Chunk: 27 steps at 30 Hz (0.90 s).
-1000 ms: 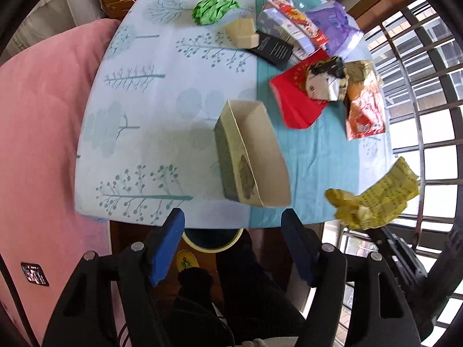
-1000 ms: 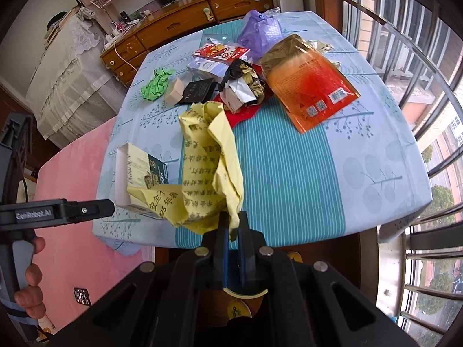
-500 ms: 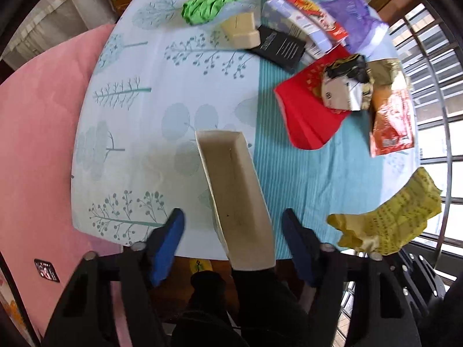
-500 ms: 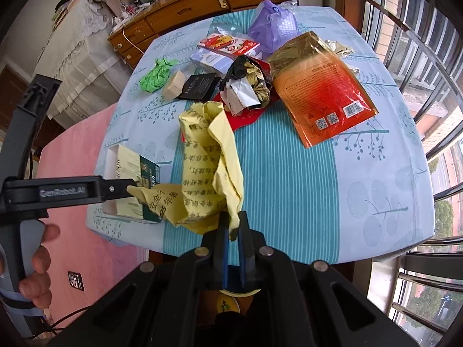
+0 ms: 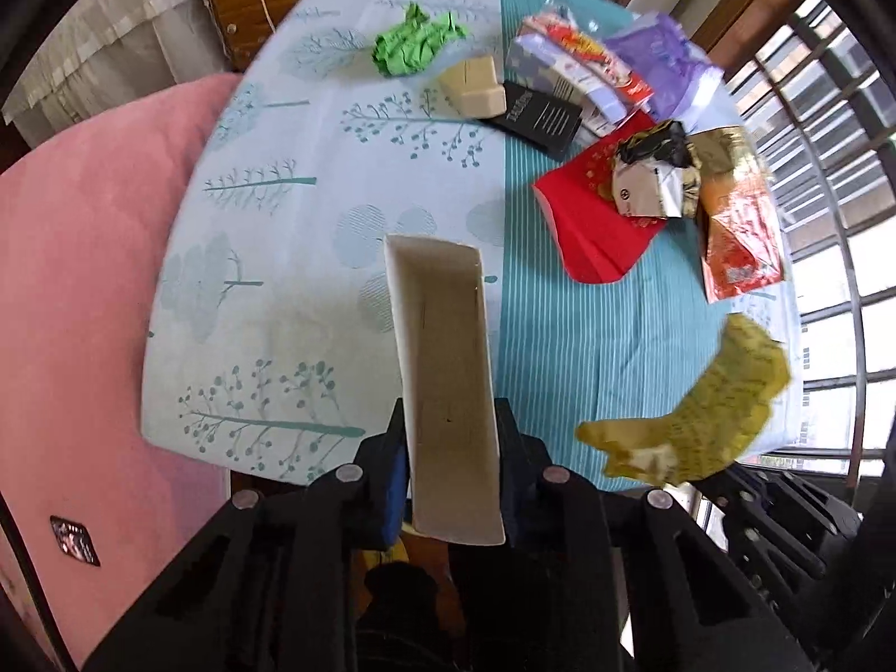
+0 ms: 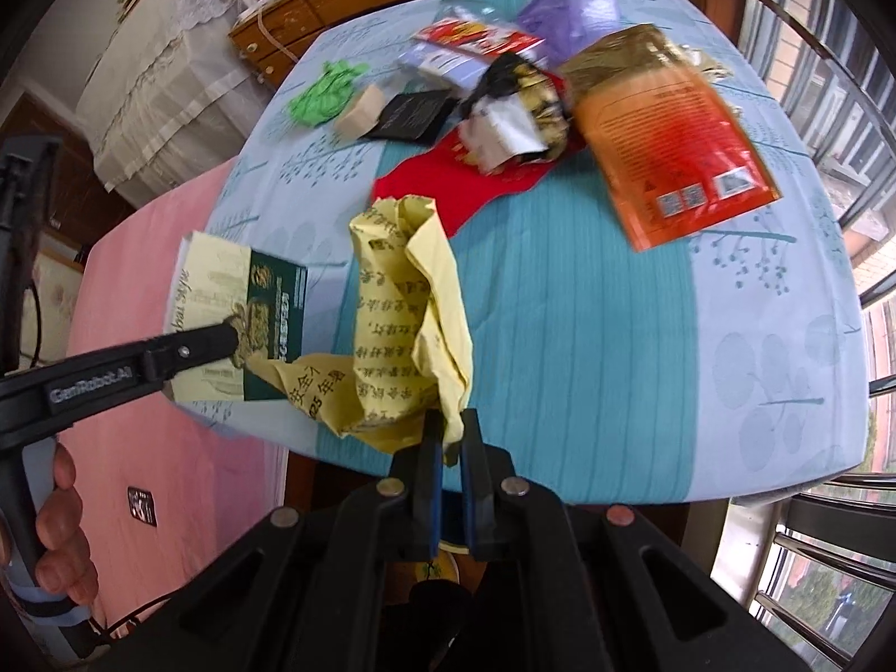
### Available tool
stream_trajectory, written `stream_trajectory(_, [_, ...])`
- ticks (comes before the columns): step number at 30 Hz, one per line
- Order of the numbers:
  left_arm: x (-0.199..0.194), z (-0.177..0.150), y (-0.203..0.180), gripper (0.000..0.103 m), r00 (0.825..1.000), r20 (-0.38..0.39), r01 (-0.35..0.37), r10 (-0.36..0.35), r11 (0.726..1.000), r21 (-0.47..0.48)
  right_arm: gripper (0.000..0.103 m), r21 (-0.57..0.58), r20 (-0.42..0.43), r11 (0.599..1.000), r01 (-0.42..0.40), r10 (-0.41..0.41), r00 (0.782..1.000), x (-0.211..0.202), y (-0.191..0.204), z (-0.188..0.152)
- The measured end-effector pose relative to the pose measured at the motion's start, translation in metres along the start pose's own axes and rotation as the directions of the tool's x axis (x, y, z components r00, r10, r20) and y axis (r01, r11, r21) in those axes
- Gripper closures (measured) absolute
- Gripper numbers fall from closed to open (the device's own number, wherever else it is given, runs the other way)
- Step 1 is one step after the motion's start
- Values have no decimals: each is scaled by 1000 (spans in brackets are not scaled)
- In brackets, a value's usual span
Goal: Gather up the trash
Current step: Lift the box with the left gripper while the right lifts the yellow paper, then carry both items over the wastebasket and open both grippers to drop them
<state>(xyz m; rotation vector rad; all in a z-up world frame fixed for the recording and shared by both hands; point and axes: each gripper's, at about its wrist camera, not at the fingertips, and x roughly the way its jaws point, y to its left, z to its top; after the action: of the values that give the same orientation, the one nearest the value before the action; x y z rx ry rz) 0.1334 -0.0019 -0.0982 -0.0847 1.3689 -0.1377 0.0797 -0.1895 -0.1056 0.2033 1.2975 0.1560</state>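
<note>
An open, empty cardboard box with a green printed side stands at the table's near left edge. My left gripper points down over it; its jaws are closing, the box's near end is between them and both blue pads touch its walls. In the right wrist view one of the left fingers lies against the box's printed side. My right gripper is shut on a crumpled yellow paper with printed characters, held above the table's front edge and visible beside the box.
More trash lies at the far side of the tree-patterned tablecloth: green crumpled paper, a beige block, a black card, a red envelope, a foil wrapper, an orange pouch, a purple bag. Window bars stand at the right.
My left gripper came down over the box and its jaws narrowed from wide apart to touching the box walls. The right gripper sank a little, still holding the yellow paper.
</note>
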Motion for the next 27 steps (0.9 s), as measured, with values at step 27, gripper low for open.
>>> stream_trajectory(27, [58,-179,82,78,993,-14,116,-115,976,182,98,30,-185,992,120,-112,976,99,72,-172])
